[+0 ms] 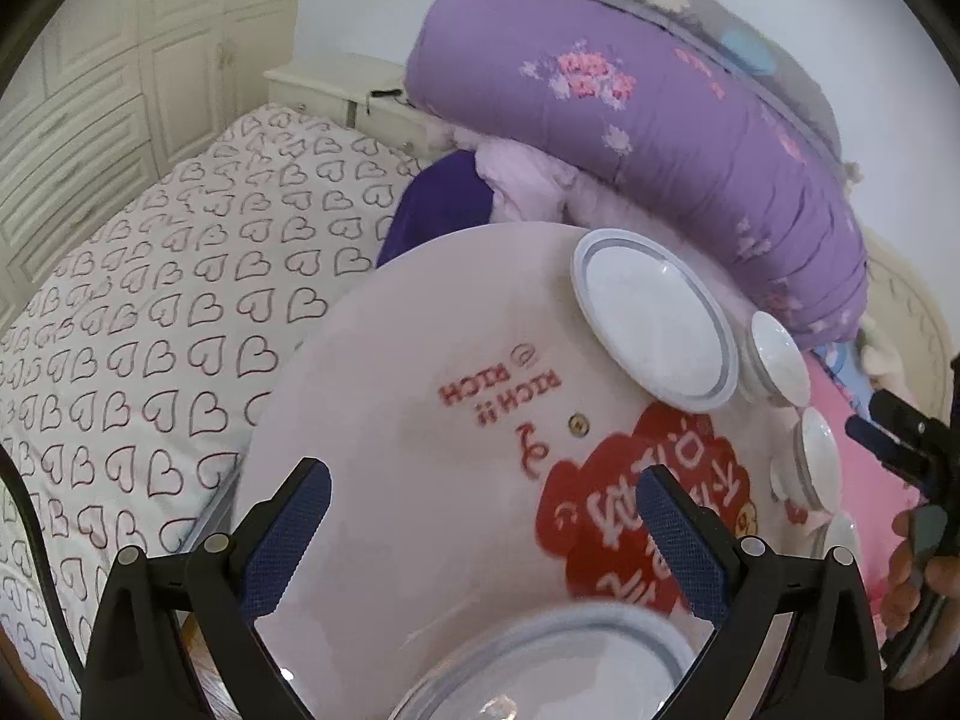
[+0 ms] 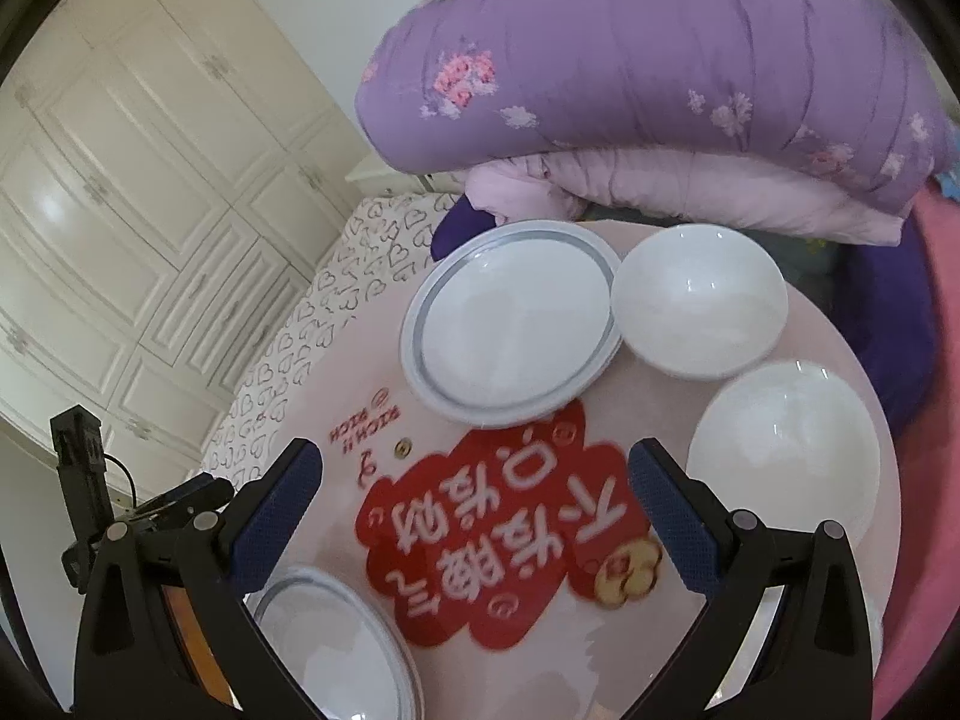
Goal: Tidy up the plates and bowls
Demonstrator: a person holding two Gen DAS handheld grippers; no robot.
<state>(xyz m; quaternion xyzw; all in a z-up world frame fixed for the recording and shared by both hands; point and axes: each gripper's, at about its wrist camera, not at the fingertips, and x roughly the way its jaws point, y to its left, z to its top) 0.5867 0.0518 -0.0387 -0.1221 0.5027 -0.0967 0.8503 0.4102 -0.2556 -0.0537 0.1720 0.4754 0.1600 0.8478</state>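
On the round pink counter [image 2: 372, 384], set against a bed [image 1: 150, 300] with a heart-print sheet and a heap of purple quilts [image 2: 630, 72], the crockery lies spread out singly, so the sorting looks barely begun.

Going left to right in the right wrist view: the near plate [image 2: 336, 648], grey-rimmed, sits at the counter's near left edge, partly under the left finger of the right tool [image 2: 474, 504]. Further back, left of centre, lies the far plate [image 2: 510, 324] of the same pattern, well apart from the first, with the red sticker [image 2: 498, 540] between them. Just beside the far plate, seemingly touching its rim, stands the back bowl [image 2: 699, 300]. To its right and nearer is the side bowl [image 2: 786, 450], close to the back bowl; whether they touch I cannot tell. Something white shows at the near right edge behind the right finger, too hidden to name.

The right tool hangs over the sticker with its jaws apart and nothing between them. The left tool [image 1: 480, 504] also has its jaws apart and empty, poised over the near plate's blurred rim.

My judgement: nothing is stacked yet. Plates still need gathering onto one another, bowls nested likewise; the near plate seems the likeliest first pick.
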